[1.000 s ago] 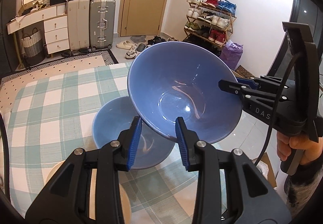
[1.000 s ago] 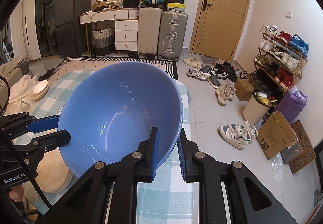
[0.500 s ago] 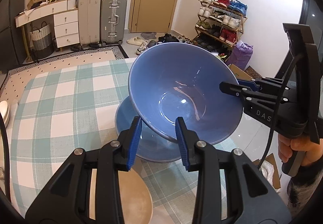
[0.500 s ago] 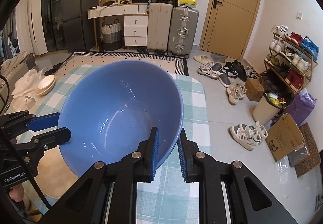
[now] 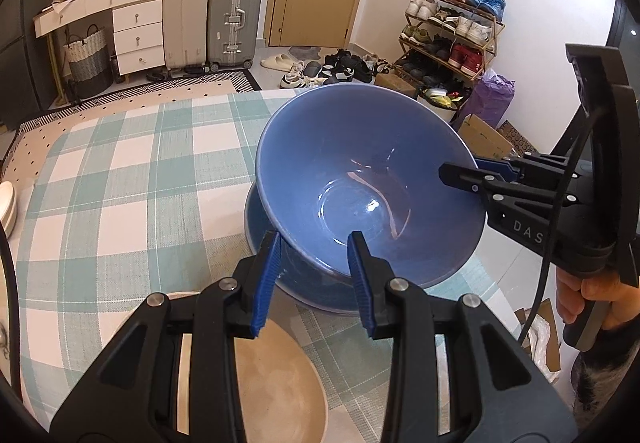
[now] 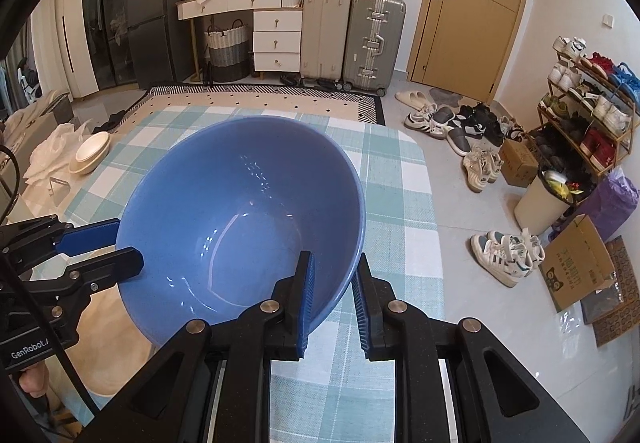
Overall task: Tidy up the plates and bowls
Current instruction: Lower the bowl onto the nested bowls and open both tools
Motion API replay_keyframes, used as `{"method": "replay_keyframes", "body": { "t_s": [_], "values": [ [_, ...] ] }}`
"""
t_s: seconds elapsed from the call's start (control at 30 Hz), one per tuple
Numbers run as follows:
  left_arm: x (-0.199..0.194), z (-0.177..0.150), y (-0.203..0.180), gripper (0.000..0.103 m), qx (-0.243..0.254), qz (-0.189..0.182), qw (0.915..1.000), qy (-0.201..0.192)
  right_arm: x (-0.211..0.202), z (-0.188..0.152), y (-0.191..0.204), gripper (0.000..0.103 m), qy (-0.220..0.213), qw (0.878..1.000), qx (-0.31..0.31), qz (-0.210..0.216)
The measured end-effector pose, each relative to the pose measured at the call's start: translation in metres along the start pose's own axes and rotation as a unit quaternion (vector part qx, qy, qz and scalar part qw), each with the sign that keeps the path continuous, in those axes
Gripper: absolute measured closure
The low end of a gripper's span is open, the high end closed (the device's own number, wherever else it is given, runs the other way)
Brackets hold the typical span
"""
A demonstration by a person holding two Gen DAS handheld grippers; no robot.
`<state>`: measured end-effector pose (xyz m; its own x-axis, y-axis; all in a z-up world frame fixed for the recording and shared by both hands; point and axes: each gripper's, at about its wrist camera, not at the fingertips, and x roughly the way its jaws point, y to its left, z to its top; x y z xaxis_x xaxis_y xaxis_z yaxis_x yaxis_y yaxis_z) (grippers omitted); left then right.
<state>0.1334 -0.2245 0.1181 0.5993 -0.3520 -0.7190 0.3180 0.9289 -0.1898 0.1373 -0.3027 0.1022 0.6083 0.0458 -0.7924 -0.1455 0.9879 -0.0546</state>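
Nearly nested: one blue bowl over another

Starting at the left: left gripper [image 5: 314,275], pads drawn part-way together on the near rim of the upper blue bowl [image 5: 360,179], one pad outside the wall and one inside. Seen again from the right wrist view, clamped on that same edge. Just under that tool, a beige plate [image 5: 276,383] on the checked tablecloth [image 5: 120,203], lying right beside the bowls and playing no part in the grip.

In the middle: upper blue bowl carried between the two tools, tilted, mouth turned toward the left wrist camera, far rim higher than near rim. Directly underneath, resting on the cloth, the lower blue bowl [image 5: 312,295], showing only as a crescent past the left and near sides of the carried one. Hard to tell whether already touching or a little apart.

At the right: right gripper [image 6: 332,291], pads pressed almost together on the opposite rim, thin blue wall between them.

Judged from this: target straight below rather than off to either side, perhaps a shade toward the left tool. Neither hand nearer, both sharing one rim. No long axis to align on a round bowl; only the tilt to take out before lowering, or else rim knocking against rim.
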Motion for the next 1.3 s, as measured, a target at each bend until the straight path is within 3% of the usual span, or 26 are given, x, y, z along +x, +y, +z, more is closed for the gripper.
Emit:
{"method": "replay_keyframes", "body": {
  "t_s": [0.5, 1.3],
  "values": [
    [0.047, -0.007, 0.019, 0.072, 0.004, 0.019, 0.9996, 0.023, 0.037, -0.005, -0.001, 0.083, 0.029, 1.0, -0.005, 0.006],
    [0.076, -0.015, 0.035, 0.072, 0.008, 0.03, 0.9988, 0.039, 0.06, -0.02, 0.014, 0.082, 0.043, 0.999, -0.029, -0.004]
  ]
}}
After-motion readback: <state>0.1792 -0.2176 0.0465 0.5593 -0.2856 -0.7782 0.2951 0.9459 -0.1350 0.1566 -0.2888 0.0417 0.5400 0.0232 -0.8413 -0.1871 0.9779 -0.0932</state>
